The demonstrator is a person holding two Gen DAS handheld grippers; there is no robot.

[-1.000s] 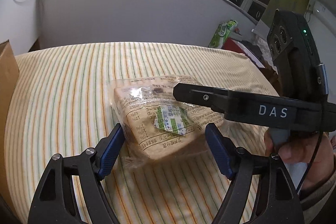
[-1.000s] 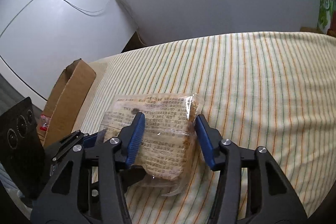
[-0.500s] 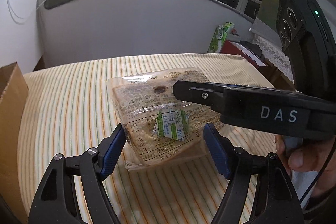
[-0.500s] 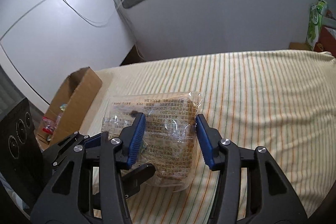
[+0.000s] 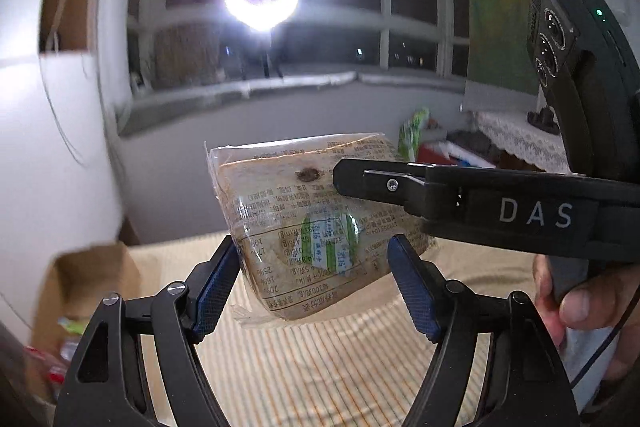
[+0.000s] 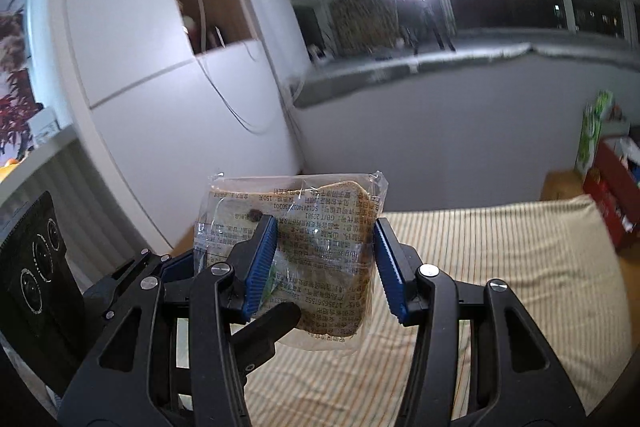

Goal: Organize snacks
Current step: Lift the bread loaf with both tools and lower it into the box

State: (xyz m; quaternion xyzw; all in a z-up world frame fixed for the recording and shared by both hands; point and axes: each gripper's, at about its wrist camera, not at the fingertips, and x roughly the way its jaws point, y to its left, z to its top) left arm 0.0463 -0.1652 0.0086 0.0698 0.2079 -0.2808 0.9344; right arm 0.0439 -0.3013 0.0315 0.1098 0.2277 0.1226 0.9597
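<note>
Cardboard box (image 5: 86, 291), lower left of frame: likely destination. Bread packet (image 5: 316, 227), centre, lifted above striped bench (image 5: 320, 367). Left claw (image 5: 316, 283) and right claw (image 6: 326, 267) both clamp it; carry level, release together.

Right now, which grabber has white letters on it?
The right gripper: white DAS letters run along its side as it clamps the bread pack. The left gripper shows none.
</note>
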